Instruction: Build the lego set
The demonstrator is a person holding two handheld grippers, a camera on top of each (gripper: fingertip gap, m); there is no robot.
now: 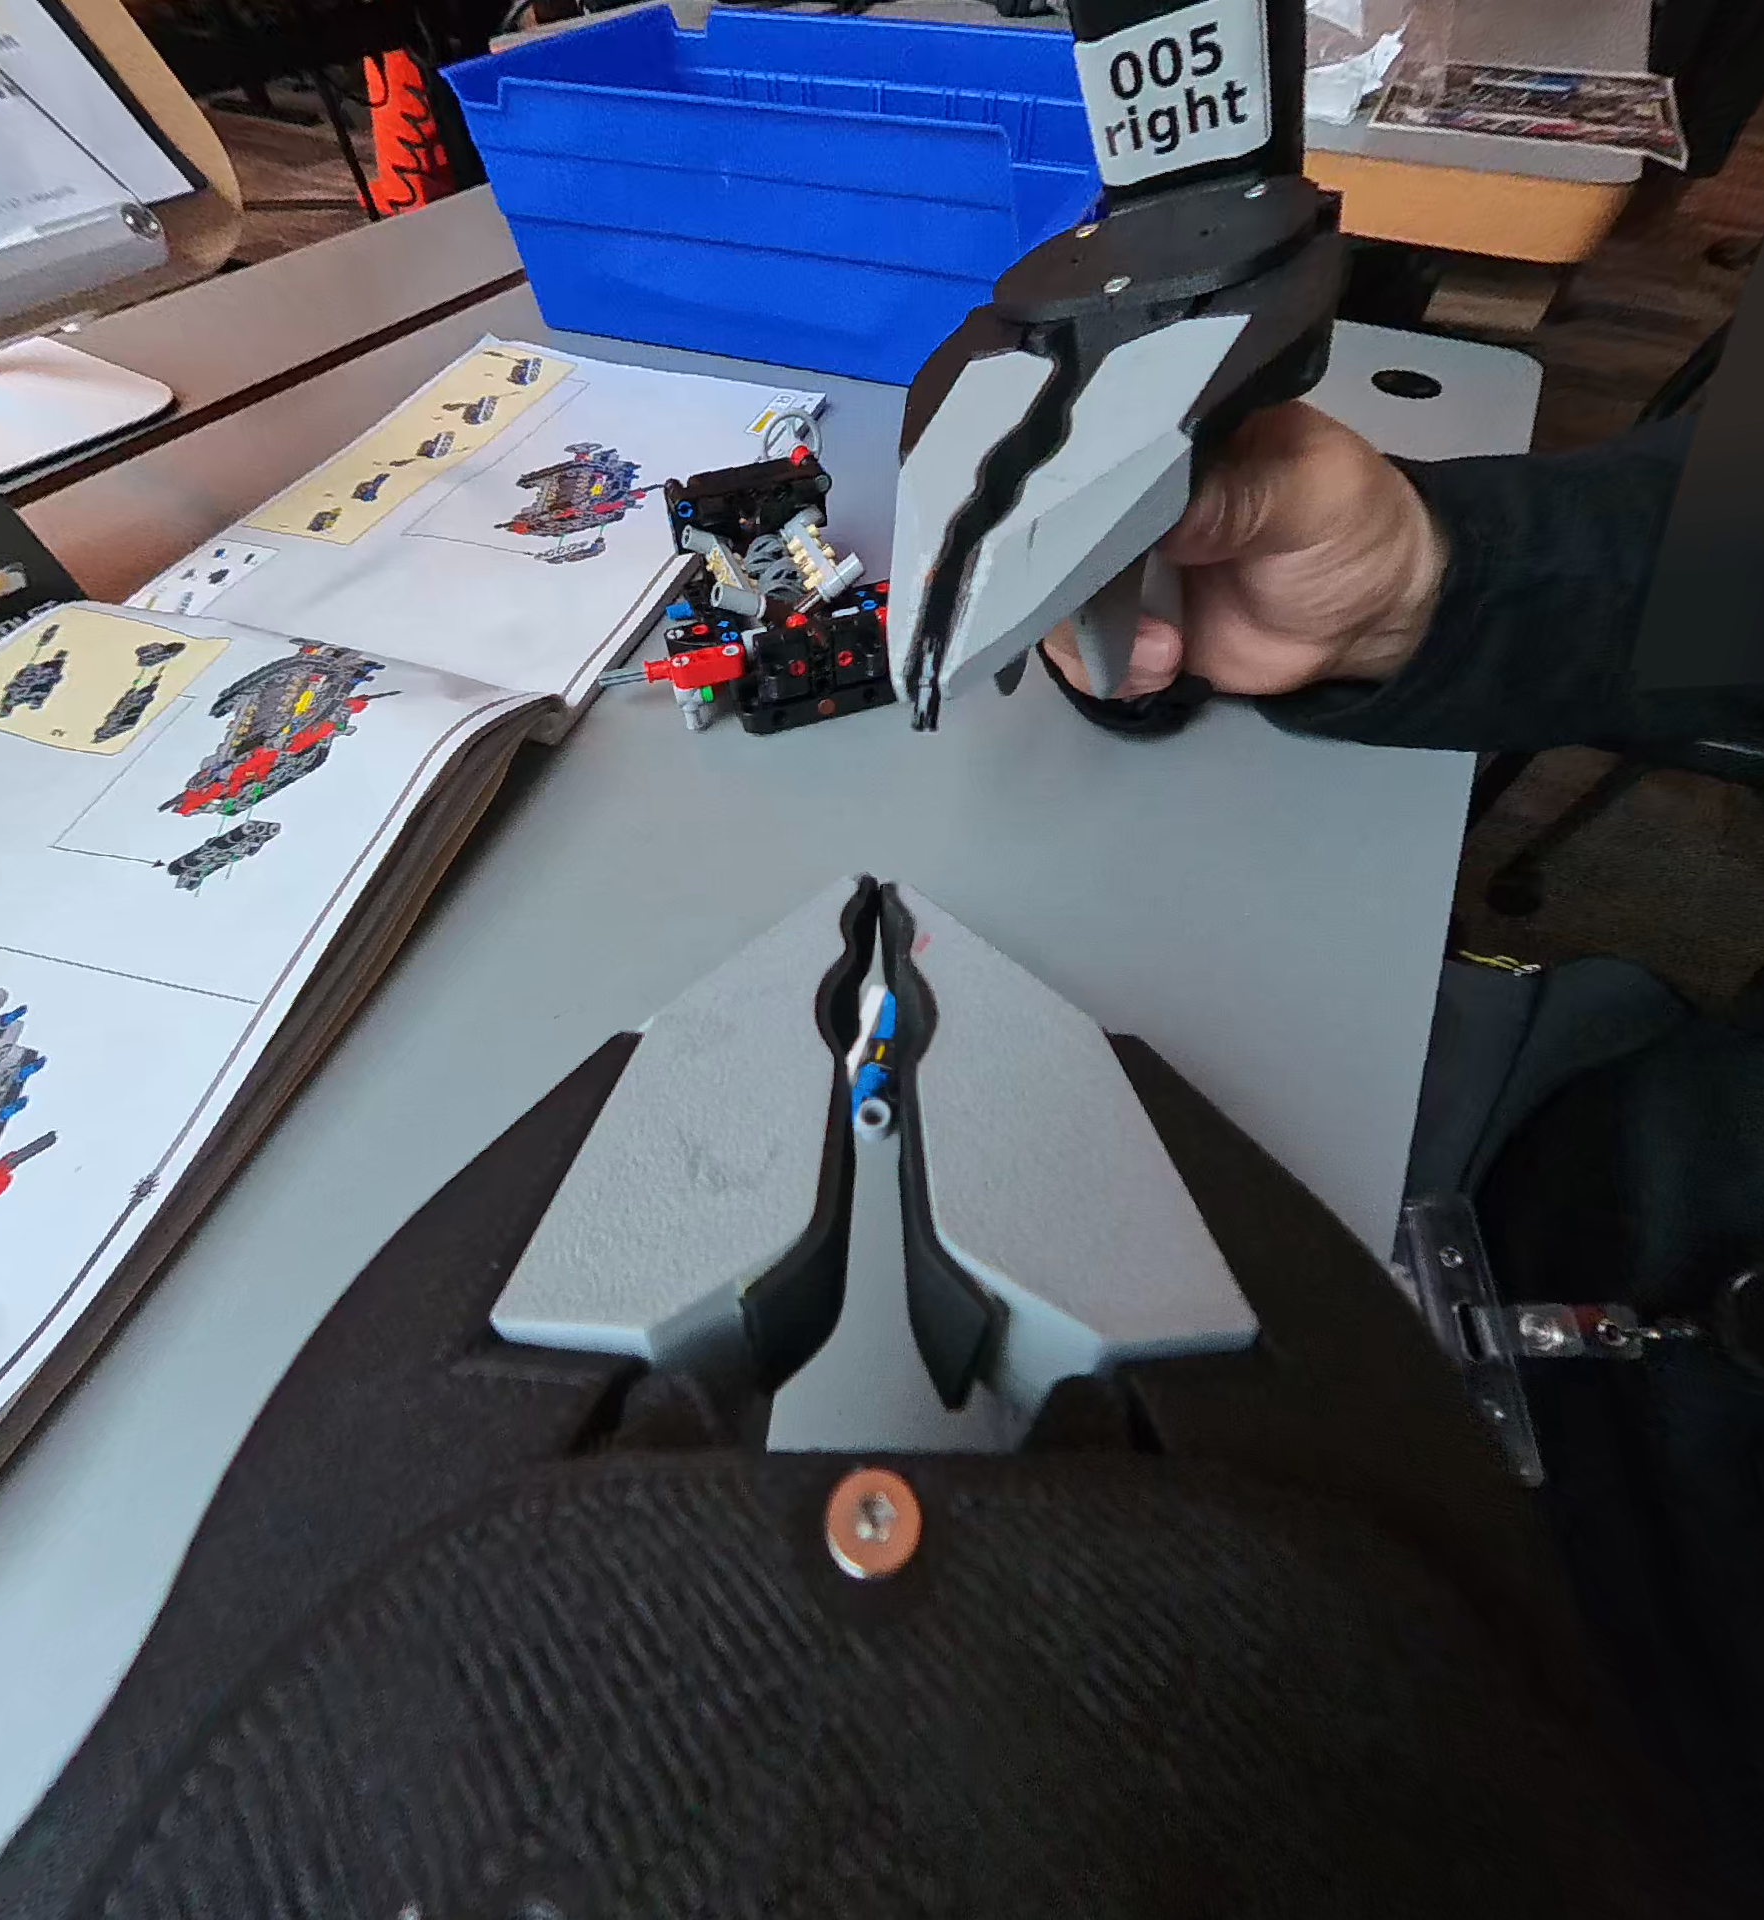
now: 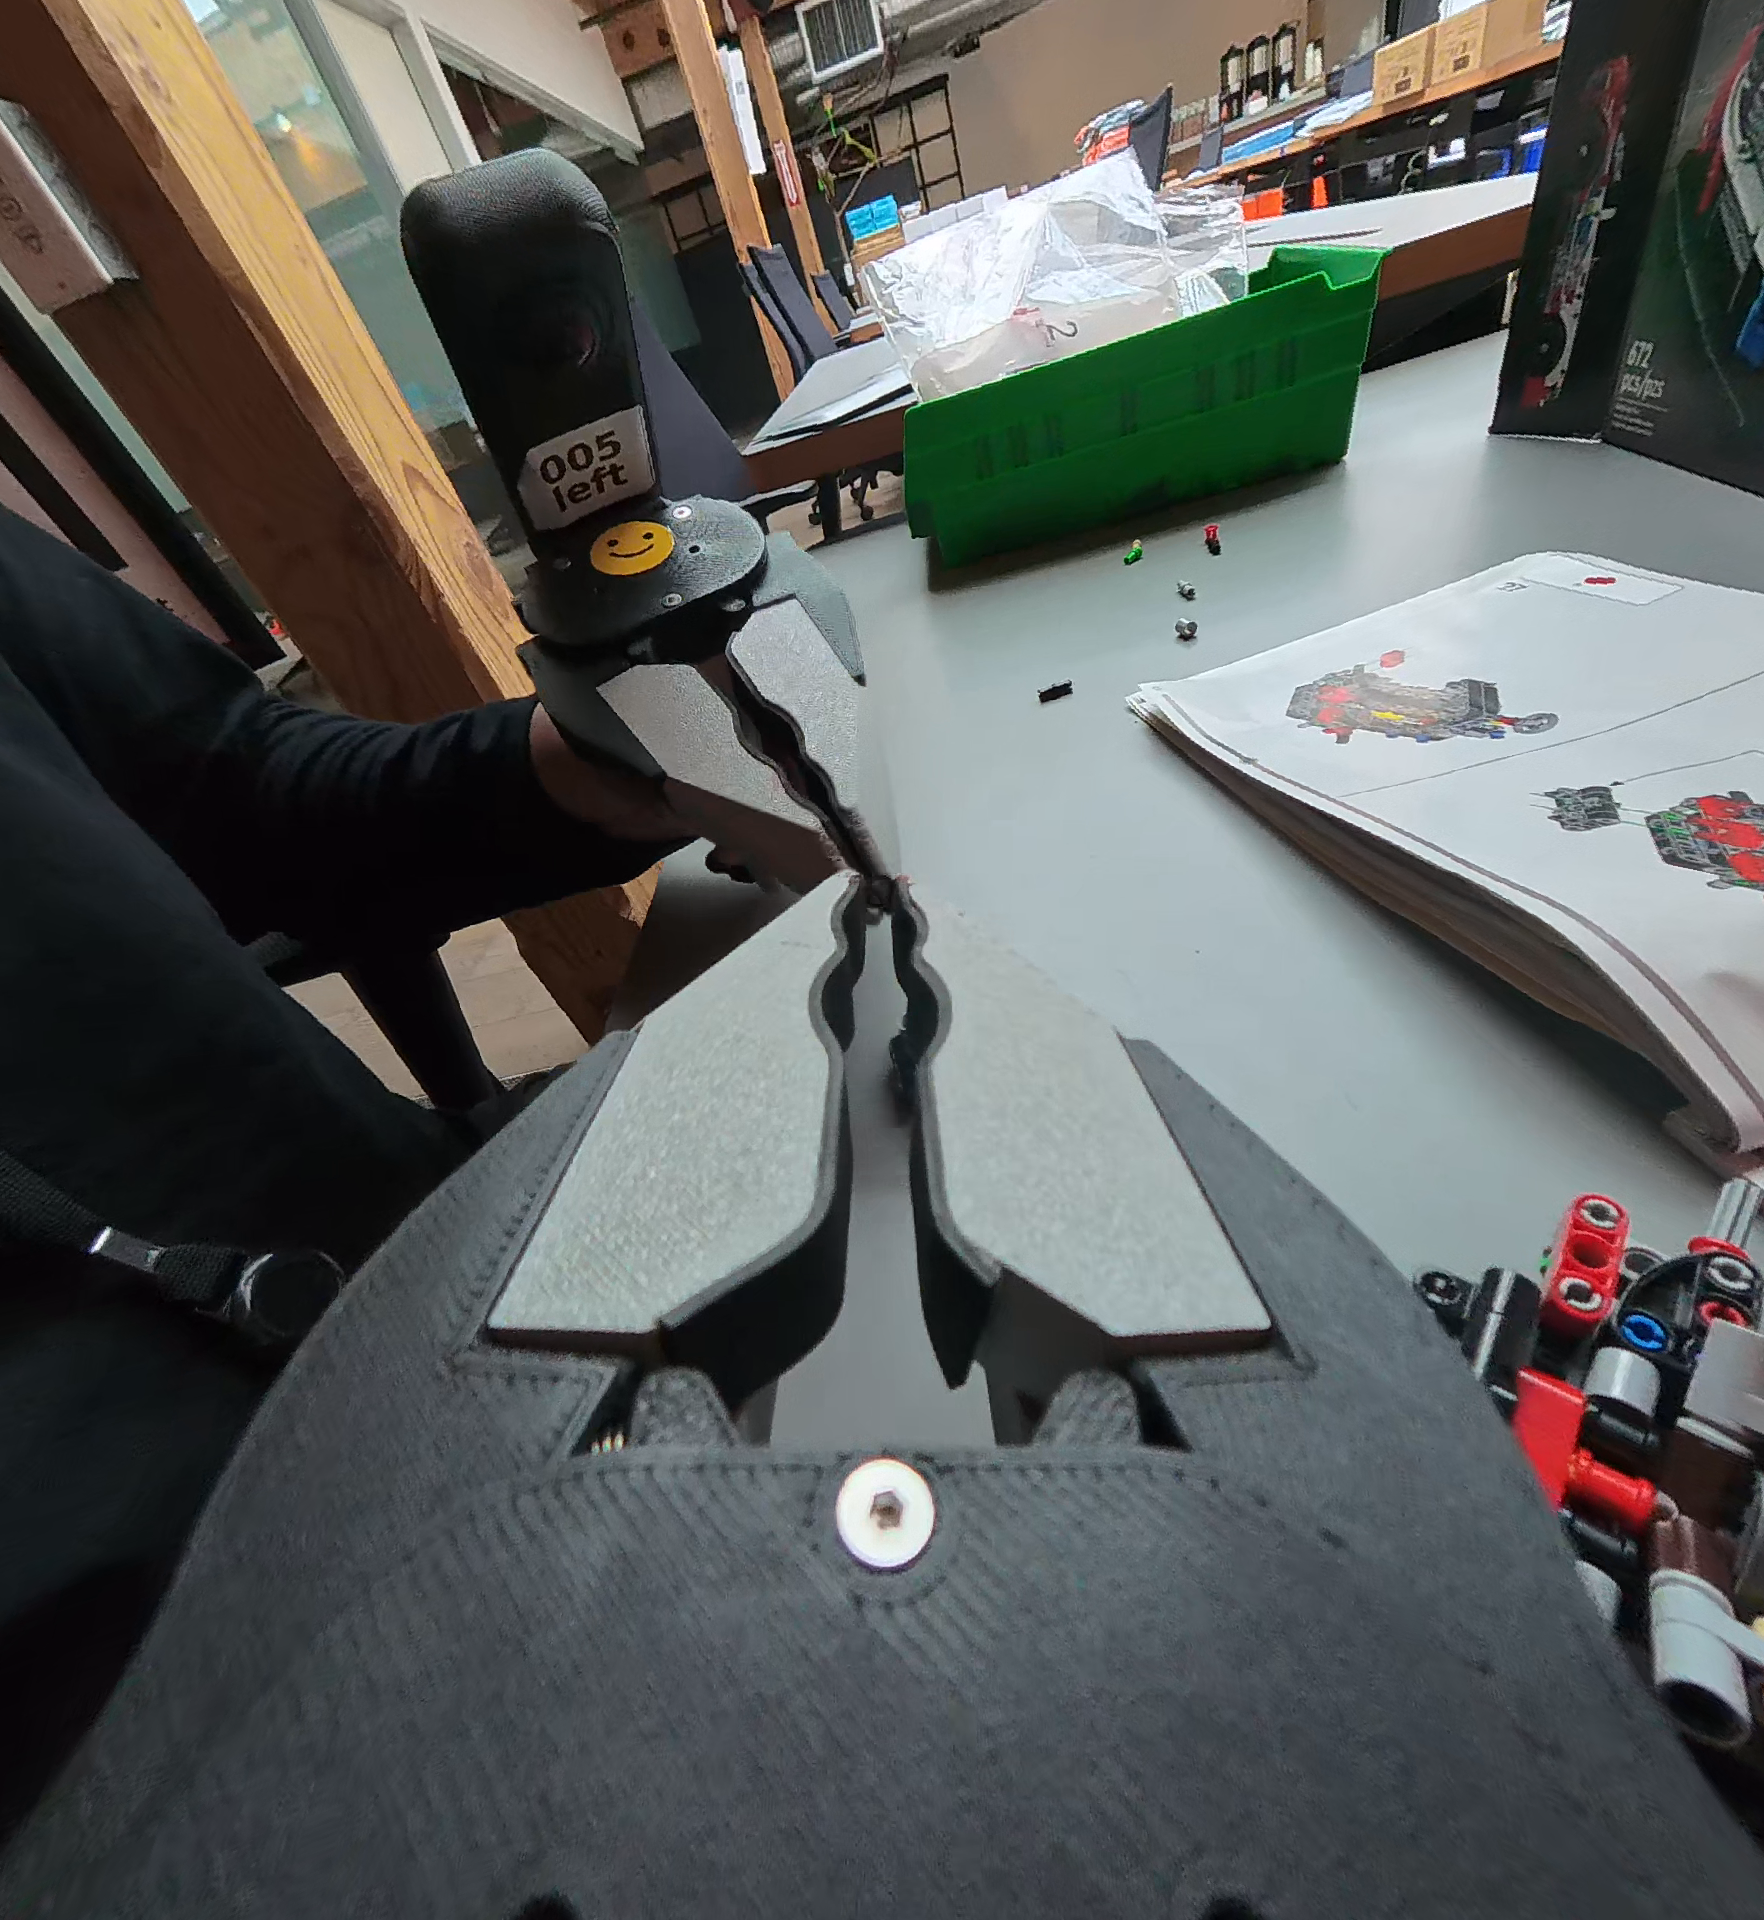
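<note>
— One half-built model [image 1: 774, 582] is what we find on the grey table [image 1: 1065, 810], black with red, blue and grey parts, just beside the right edge of the open manual [image 1: 338, 665].

— And we see a blue bin [image 1: 774, 197] behind it, toward the table's far edge. What do we hold?

— Our left gripper [image 1: 878, 896] has its tips pressed together, pinching a small blue and white pin [image 1: 873, 1060] farther back between the fingers, above bare table.

— Our right gripper [image 2: 878, 902] is closed to a narrow gap at the tips; something small and dark [image 2: 904, 1065] sits between its fingers, but we cannot tell whether it is gripped. The two grippers' tips nearly meet.

— Farther out, we count a few loose pieces [image 2: 1184, 592] scattered before a green bin [image 2: 1138, 436], and the set's box [image 2: 1678, 239] stands near the far right corner.
</note>
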